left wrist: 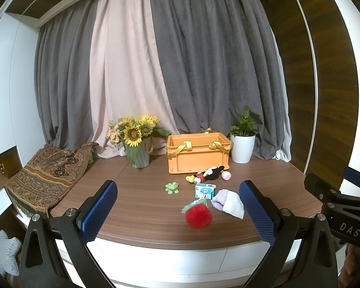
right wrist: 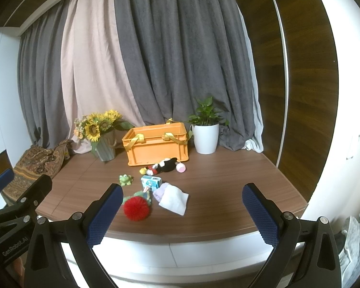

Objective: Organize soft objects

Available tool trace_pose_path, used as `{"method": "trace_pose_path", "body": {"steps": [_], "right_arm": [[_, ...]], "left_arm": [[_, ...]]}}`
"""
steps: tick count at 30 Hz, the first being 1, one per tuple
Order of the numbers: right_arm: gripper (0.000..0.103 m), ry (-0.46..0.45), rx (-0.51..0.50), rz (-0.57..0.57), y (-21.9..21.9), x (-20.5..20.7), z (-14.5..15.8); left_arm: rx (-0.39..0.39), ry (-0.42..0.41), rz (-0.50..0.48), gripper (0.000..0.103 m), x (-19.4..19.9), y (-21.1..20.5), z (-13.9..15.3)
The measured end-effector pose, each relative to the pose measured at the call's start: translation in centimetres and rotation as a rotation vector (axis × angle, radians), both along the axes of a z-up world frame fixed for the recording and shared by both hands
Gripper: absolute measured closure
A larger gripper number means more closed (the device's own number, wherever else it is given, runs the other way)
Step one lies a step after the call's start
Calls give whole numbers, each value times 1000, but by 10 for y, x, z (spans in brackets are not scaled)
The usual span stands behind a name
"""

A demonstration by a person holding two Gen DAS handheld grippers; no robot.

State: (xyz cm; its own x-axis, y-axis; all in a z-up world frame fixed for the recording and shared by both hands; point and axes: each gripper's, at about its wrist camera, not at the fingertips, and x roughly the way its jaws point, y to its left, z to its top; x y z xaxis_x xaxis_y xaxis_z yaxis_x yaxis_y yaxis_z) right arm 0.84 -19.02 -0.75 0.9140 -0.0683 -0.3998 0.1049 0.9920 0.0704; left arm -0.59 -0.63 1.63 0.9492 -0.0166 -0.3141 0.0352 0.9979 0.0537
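Left wrist view: both grippers wide open, holding nothing.
Left gripper (left wrist: pixel 178 212) and right gripper (right wrist: pixel 182 211) above counter (left wrist: pixel 136 204) edge; crate (left wrist: pixel 198 154) behind toys.

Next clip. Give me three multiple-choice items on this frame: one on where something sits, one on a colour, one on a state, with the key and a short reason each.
1. Where does the mouse plush lie?
A. inside the crate
B. on the table just in front of the orange crate
C. on the patterned cloth

2. What colour is the spiky ball?
A. red
B. blue
C. yellow

3. How do the jaws of the left gripper and the right gripper stand?
A. both shut on toys
B. left shut, right open
C. both wide open, holding nothing

Key:
1 B, the plush lies on the wooden table at the foot of the crate's front wall.
2 A, it is bright red in both wrist views.
3 C, each pair of blue pads stands far apart with nothing held between them.
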Motion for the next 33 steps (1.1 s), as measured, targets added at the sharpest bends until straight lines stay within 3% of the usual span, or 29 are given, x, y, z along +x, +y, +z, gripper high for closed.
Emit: {"method": "trace_pose_path", "body": {"steps": [17, 27, 33], "right_arm": [[2, 13, 3, 3, 0, 0, 0], [2, 80, 4, 10, -5, 14, -19], [2, 149, 27, 31, -3, 44, -43]], "left_arm": [[-11, 33, -17, 0, 7, -5, -7], [-9, 138, -15, 0, 32, -9, -45], [-11, 178, -21, 0, 60, -7, -78]]}}
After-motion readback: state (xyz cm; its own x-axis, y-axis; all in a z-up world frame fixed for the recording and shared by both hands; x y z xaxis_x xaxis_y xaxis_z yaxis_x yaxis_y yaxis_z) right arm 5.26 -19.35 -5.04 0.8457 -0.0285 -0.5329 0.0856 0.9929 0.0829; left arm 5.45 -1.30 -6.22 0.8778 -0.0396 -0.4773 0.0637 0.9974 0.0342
